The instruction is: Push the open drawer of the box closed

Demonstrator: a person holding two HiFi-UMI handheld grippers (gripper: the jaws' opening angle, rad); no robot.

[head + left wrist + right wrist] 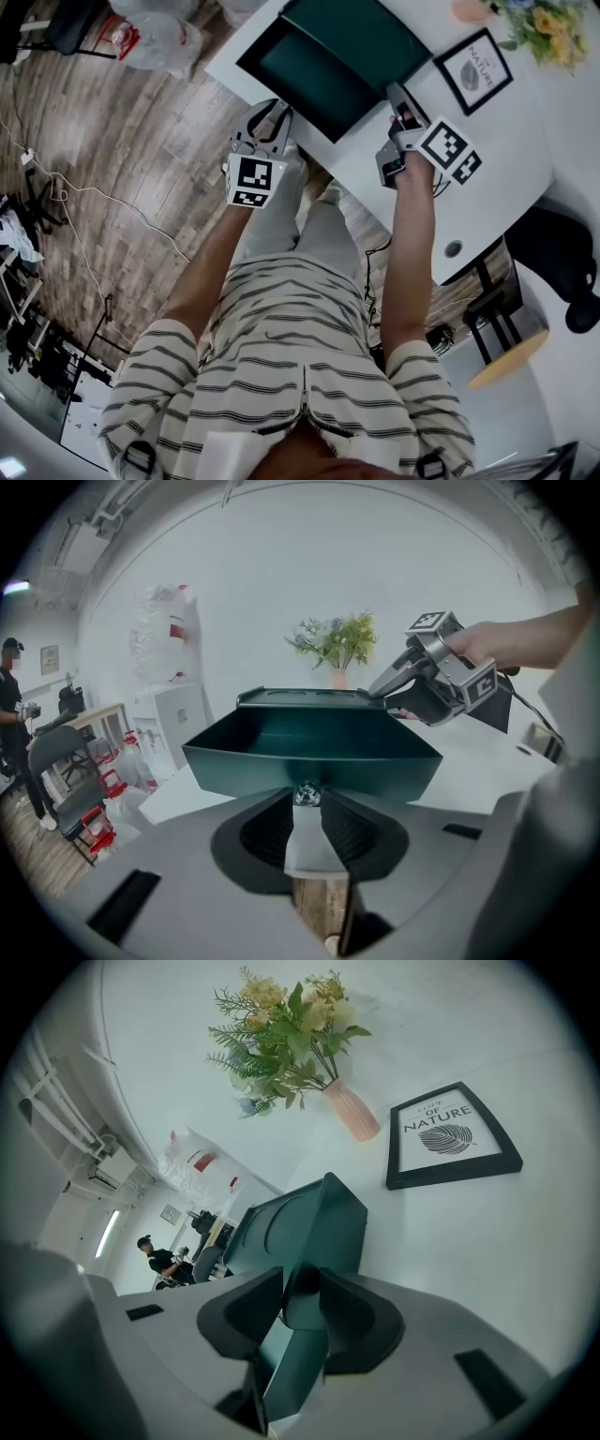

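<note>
A dark green box [361, 33] stands on the white table [487, 169] with its drawer [305, 80] pulled out toward me. In the left gripper view the drawer front [314, 747] fills the middle, and its small shiny knob [307, 794] sits between the tips of my left gripper [307, 806]. The pads stand apart from the knob, so this gripper [275, 114] is open. My right gripper [398, 101] is at the box's right side. In its own view the right gripper [302, 1299] is shut on the box's green wall [305, 1222].
A framed print [473, 70] and a pink vase of flowers [352, 1115] stand on the table behind the box. The table edge runs just under the drawer. White plastic bags [155, 37] lie on the wooden floor to the left. A person [14, 714] stands far off beside chairs.
</note>
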